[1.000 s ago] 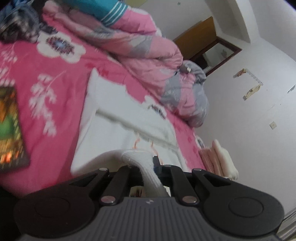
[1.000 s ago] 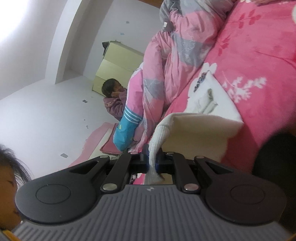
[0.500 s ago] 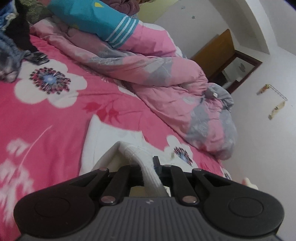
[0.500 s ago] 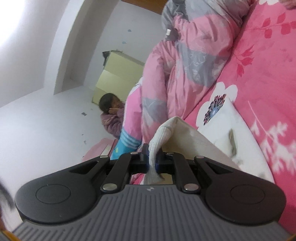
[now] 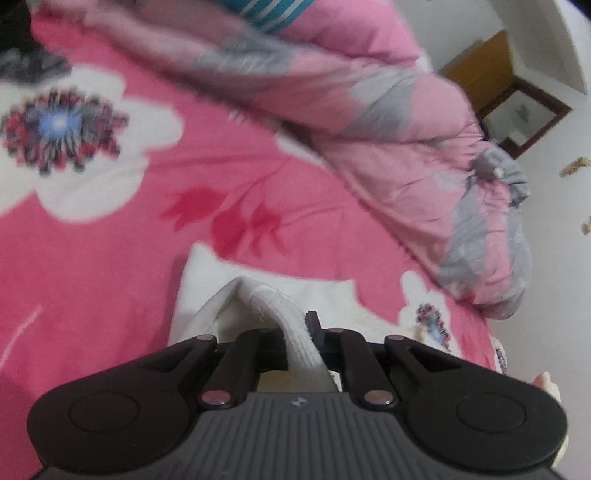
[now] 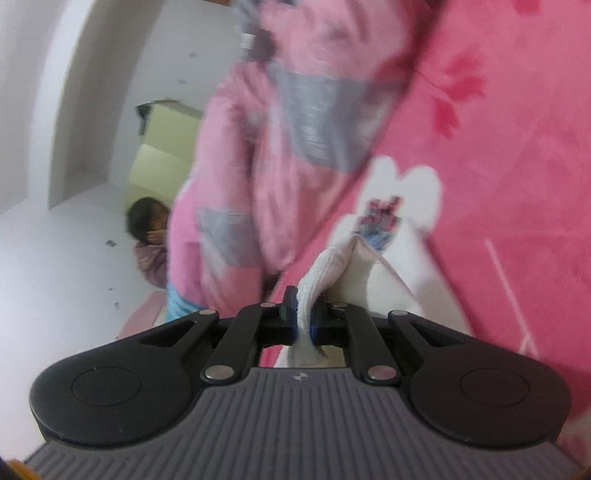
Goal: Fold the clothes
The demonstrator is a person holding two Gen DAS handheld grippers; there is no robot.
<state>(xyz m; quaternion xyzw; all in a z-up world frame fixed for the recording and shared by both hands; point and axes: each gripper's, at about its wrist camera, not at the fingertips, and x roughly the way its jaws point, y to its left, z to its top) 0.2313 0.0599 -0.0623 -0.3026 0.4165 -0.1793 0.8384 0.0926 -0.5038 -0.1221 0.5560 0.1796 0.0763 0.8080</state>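
A white garment with a ribbed knit hem (image 5: 273, 306) lies on the pink flowered bedspread (image 5: 110, 236). My left gripper (image 5: 301, 334) is shut on the ribbed hem, which rises in a peak just ahead of the jaws. In the right wrist view the same white garment (image 6: 384, 277) drapes away to the right. My right gripper (image 6: 303, 315) is shut on another part of its ribbed edge, between the blue pads. Most of the garment under both grippers is hidden by their bodies.
A rumpled pink and grey quilt (image 5: 388, 122) runs along the far side of the bed, with a teal striped piece (image 5: 269, 14) on it. A person (image 6: 147, 236) sits beyond the quilt by a pale yellow cabinet (image 6: 162, 158). A wooden door (image 5: 476, 74) stands in the white wall.
Both grippers have carried the white hem forward across the bed toward the quilt. The spread-out garment and the dark object at the left have dropped out of view; the quilt looms nearer.
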